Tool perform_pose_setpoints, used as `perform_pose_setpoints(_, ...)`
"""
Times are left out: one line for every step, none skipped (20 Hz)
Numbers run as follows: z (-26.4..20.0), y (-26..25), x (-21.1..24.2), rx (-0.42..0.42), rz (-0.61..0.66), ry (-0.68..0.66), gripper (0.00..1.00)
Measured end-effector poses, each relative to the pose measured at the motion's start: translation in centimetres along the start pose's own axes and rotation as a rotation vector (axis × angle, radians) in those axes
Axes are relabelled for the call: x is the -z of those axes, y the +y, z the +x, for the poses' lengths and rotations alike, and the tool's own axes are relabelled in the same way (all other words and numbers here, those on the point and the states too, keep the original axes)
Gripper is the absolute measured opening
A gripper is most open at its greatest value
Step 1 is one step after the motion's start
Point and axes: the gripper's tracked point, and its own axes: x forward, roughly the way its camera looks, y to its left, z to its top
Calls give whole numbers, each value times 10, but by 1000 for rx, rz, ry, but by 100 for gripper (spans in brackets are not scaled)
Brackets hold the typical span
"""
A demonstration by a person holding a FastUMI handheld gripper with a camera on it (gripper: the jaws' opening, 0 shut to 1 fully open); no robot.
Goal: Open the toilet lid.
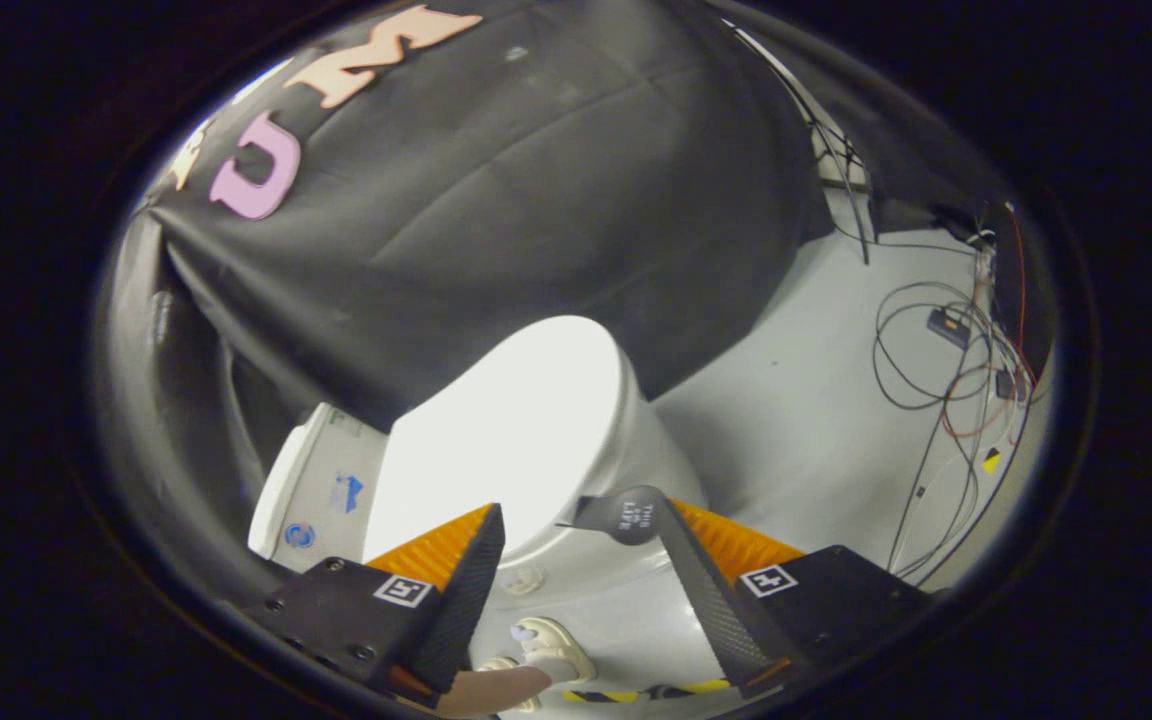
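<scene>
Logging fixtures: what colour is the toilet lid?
White, seen in the gripper view: toilet lid.

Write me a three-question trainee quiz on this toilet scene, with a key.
1. True or false: the gripper is shut on the white oval plastic toilet lid.
2. What lies on the pale grey floor beyond the toilet? A) loose dark cables B) a folded towel C) a bucket
3. Fill in: the small dark round tab at the lid's edge sits right beside one ____ of the gripper.

Key: 1 false, the fingers stand apart, open, at the lid's front edge. 2 A. 3 finger.
</scene>
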Motion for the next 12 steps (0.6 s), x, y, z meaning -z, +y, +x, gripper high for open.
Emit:
perform_pose_setpoints(8,-6,1,12,45,13,95)
perform_pose_setpoints(15,-12,4,12,94,23,94)
perform_pose_setpoints(22,-16,4,9,143,22,91)
perform_pose_setpoints(25,-17,2,-10,195,15,87)
perform_pose_setpoints(29,-16,2,-33,243,24,82)
perform_pose_setpoints(34,-14,2,-50,283,38,77)
perform_pose_setpoints(37,-14,2,-68,313,40,71)
perform_pose_setpoints(37,-15,2,-82,332,43,67)
perform_pose_setpoints(39,-15,3,-92,344,55,57)
perform_pose_setpoints(41,-15,4,-99,351,68,53)
perform_pose_setpoints(43,-12,3,-109,360,70,41)
perform_pose_setpoints(45,-12,1,-113,365,67,36)
